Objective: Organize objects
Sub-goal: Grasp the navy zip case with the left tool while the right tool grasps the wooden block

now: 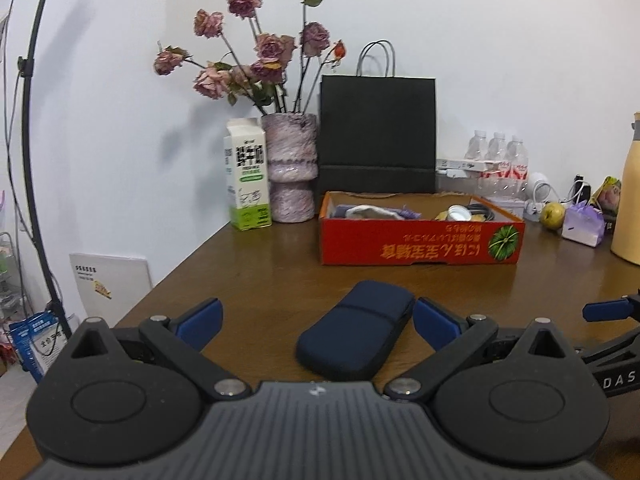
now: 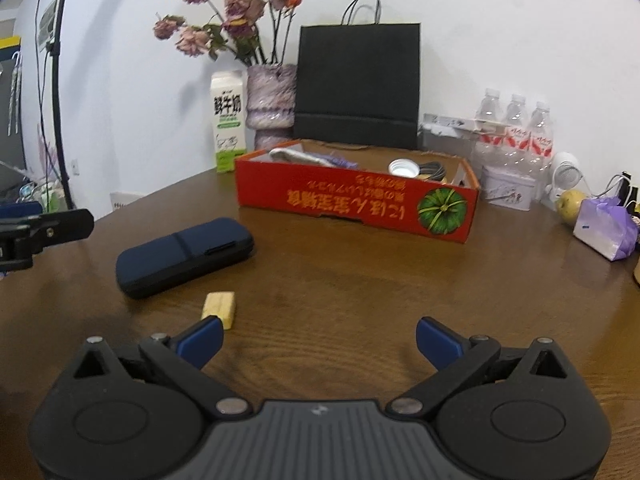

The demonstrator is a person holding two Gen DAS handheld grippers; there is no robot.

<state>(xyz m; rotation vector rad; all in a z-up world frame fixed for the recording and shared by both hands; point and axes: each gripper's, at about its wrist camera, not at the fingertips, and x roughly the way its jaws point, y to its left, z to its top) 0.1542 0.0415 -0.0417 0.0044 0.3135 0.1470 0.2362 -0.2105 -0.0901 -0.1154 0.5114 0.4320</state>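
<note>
Navy case (image 1: 356, 330) lies mid-table, between wide-spread fingers of my left gripper (image 1: 318, 322), skewed toward right finger. I judge closing may clip it off-centre, spinning it. Right gripper (image 2: 318, 342) wide, empty, near yellow block (image 2: 219, 309). Red box (image 1: 420, 236) toward table's back edge.

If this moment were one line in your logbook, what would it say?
left gripper: open, navy case between fingers | right gripper: open, empty | yellow block: on table | red box: beyond
</note>
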